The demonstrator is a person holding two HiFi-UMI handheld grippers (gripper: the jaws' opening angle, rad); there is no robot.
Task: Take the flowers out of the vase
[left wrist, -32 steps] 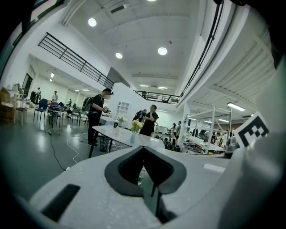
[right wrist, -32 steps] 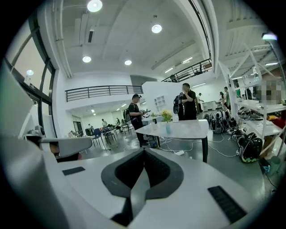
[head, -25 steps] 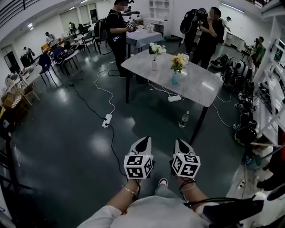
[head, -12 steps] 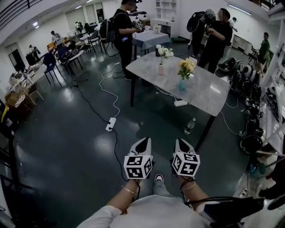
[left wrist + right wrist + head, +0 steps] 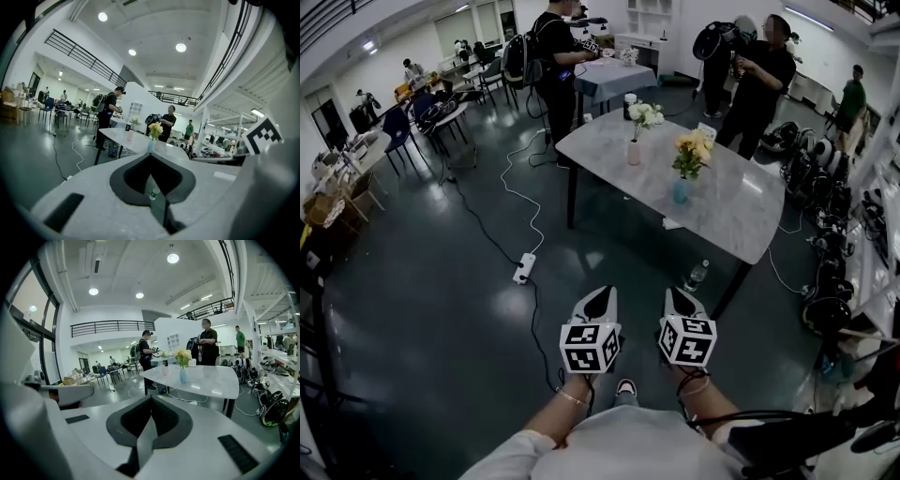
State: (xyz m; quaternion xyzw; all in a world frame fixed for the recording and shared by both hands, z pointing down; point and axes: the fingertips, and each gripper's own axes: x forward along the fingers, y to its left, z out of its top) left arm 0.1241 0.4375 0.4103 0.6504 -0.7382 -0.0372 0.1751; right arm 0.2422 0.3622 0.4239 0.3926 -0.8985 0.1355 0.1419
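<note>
Since left claw [image 5: 602, 293] and right claw [image 5: 675, 295] are both closed on nothing, arriving unopened could topple the blue vase [image 5: 680, 192] ahead.

Head view, lower centre: your left gripper [image 5: 600, 294] and right gripper [image 5: 675, 292] sit side by side, left one on the left, both well apart from the table [image 5: 731, 211], which fills the upper centre-right.

On the table:
- near vase [image 5: 680, 191] about mid-top, near flowers [image 5: 694, 150] in it
- far vase [image 5: 634, 153] up-left of the near one, far flowers [image 5: 644, 113] in it
- cup [image 5: 629, 99] behind the far vase, by the table's far edge

On the floor:
- bottle [image 5: 696, 275] under the table's near edge, just above the right gripper
- power strip [image 5: 523, 268] left of the bottle, left of centre

Second table [image 5: 614, 75] stands behind, at top centre. One person [image 5: 551, 66] is left of it, another [image 5: 759, 75] is behind the main table, upper right.
</note>
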